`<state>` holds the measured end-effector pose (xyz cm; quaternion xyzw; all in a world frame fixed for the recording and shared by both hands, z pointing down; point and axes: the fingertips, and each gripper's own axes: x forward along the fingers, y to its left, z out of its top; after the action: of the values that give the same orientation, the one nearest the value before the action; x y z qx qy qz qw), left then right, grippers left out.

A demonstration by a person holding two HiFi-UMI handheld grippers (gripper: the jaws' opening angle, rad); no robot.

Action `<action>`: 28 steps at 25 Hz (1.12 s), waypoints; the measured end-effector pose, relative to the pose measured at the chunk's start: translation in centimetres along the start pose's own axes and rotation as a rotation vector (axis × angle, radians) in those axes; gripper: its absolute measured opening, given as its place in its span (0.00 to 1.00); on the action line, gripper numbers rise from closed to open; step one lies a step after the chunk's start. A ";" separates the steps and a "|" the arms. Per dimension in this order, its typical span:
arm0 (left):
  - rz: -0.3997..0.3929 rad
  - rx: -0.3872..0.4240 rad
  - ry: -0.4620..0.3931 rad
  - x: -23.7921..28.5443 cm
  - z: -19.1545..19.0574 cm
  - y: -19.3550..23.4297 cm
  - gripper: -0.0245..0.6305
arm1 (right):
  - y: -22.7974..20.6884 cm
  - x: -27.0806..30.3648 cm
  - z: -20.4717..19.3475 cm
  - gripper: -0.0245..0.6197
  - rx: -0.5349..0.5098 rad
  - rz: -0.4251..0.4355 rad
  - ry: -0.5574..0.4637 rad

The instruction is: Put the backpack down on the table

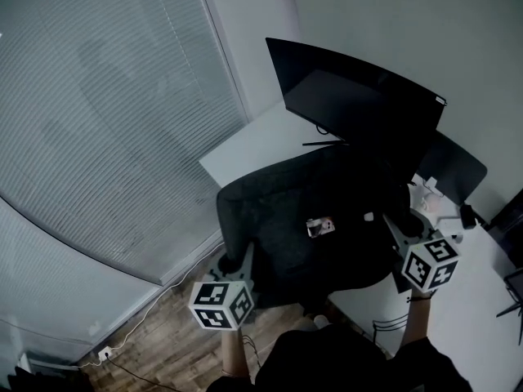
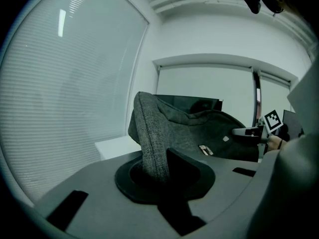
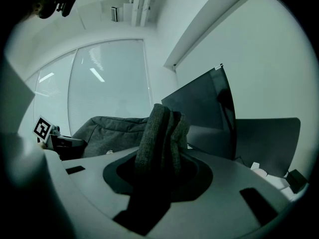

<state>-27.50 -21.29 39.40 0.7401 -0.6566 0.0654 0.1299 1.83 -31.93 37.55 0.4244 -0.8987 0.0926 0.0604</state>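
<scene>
Okay, from the left: big window with the blinds point(image 1: 98, 121) down, wood floor point(image 1: 167, 313) below it, and a cable running to a power strip point(image 1: 105, 354) in the corner.

Next is the left gripper point(image 2: 157, 169). Its jaws are pinched narrow on a fold of grey fabric at the left edge of the backpack point(image 1: 319, 219), and the cloth stands straight up out of the jaws. The marker cube point(image 1: 222, 305) sits just behind it, nearest the person.

The backpack is a dark grey, slumped lump strung between the two grippers. It's over the near end of the white table point(image 1: 245, 149), right in front of the black monitor point(image 1: 359, 96). I honestly can't tell if its bottom is touching the tabletop. There's a small shiny tag point(image 1: 320, 227) on the side facing up.

Then the right gripper point(image 3: 162, 161). Its jaws are clamped on a thicker bunch of the same grey fabric, folded over a few times, on the bag's right side.

Far right, behind the monitor, there's a dark rounded panel point(image 1: 453, 166), and some small white bits point(image 1: 429, 190) on the table beside it.
</scene>
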 end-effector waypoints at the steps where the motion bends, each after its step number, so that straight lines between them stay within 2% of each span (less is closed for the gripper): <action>1: -0.005 -0.001 0.005 0.6 0.0 0.2 0.13 | -0.2 0.4 -0.1 0.22 0.003 -0.005 0.003; 13: -0.082 -0.002 0.103 9.1 -1.2 3.6 0.13 | -3.2 6.5 -3.0 0.22 0.067 -0.097 0.071; 28: -0.170 -0.050 0.261 17.7 -6.4 5.1 0.13 | -7.4 10.8 -9.1 0.22 0.148 -0.194 0.199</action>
<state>-29.79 -36.91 50.82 0.7746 -0.5706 0.1334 0.2378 1.00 -42.65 49.31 0.5012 -0.8338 0.1940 0.1262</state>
